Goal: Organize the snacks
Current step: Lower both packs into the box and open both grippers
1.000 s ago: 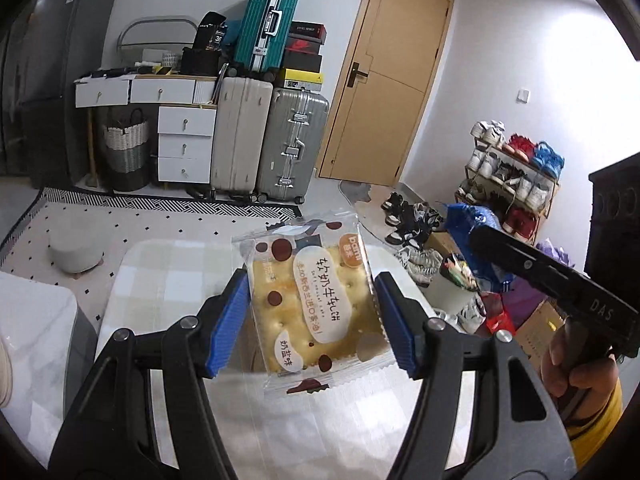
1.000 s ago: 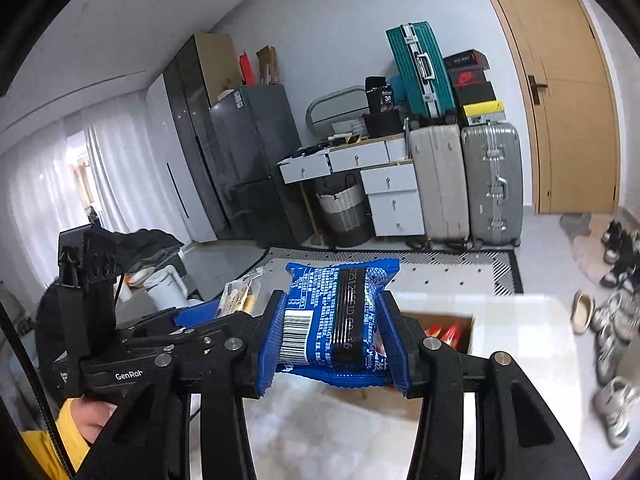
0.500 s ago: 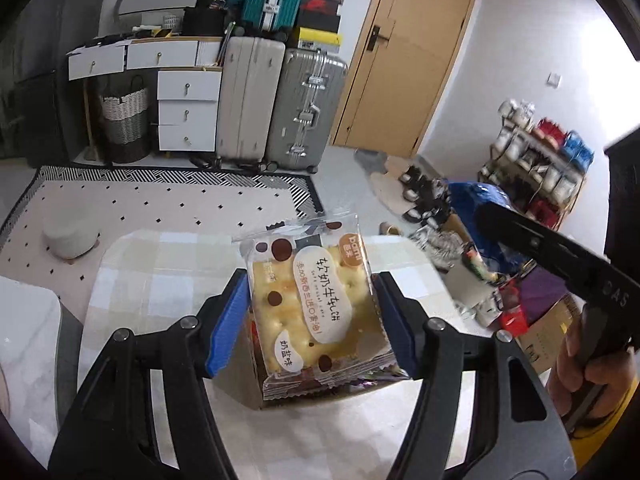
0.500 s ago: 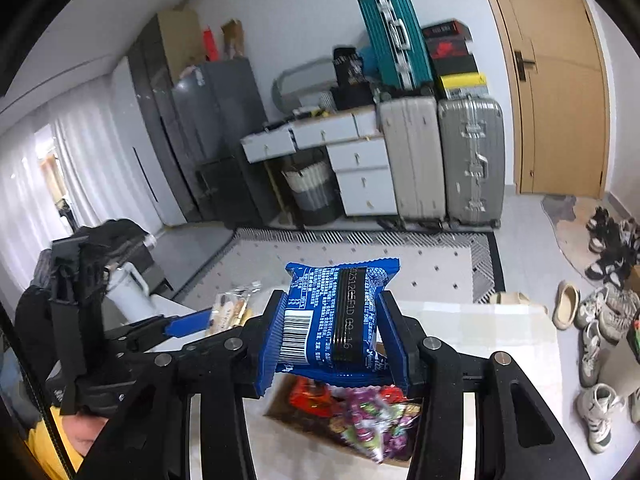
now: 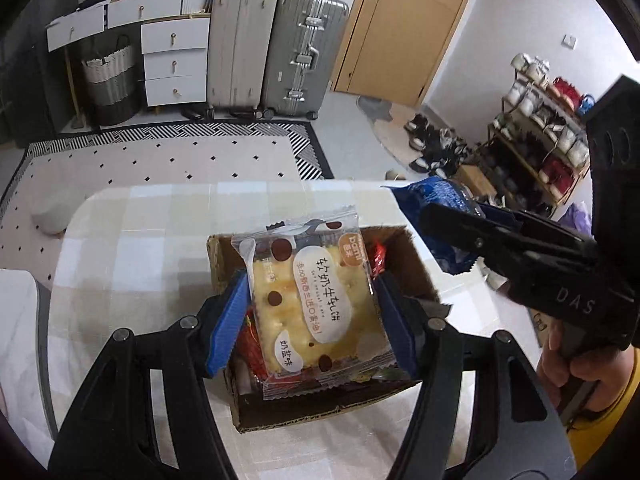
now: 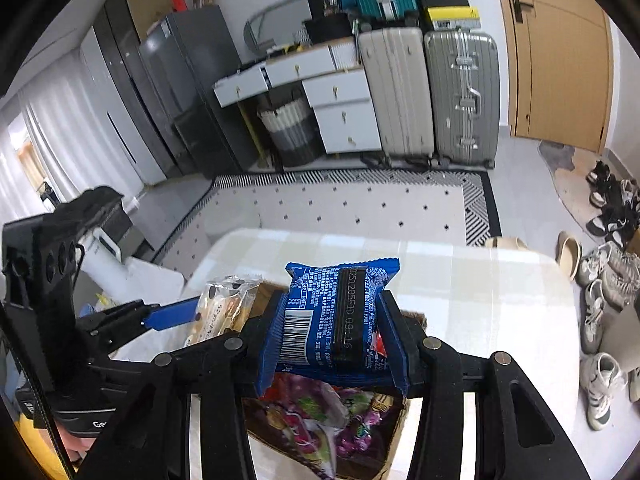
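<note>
My left gripper [image 5: 312, 316] is shut on a yellow cracker packet [image 5: 312, 304] with brown dots and holds it just above an open cardboard box [image 5: 320, 410]. My right gripper [image 6: 332, 338] is shut on a blue snack packet [image 6: 336, 320] and holds it over the same box [image 6: 394, 436], which holds red and purple snack bags [image 6: 316, 412]. The right gripper with the blue packet [image 5: 440, 196] shows at the right of the left wrist view. The left gripper with the cracker packet [image 6: 224, 312] shows at the left of the right wrist view.
The box stands on a table with a pale checked cloth [image 5: 160, 240]. Beyond it lie a dotted rug [image 5: 160, 160], suitcases [image 5: 276, 48], white drawers [image 5: 172, 60], a wooden door [image 5: 404, 28] and a shoe rack [image 5: 548, 128] with shoes on the floor.
Both grippers have tilted down and come in over the box with their packets still held. The box, out of the left wrist view a second ago, now lies right under both packets.
</note>
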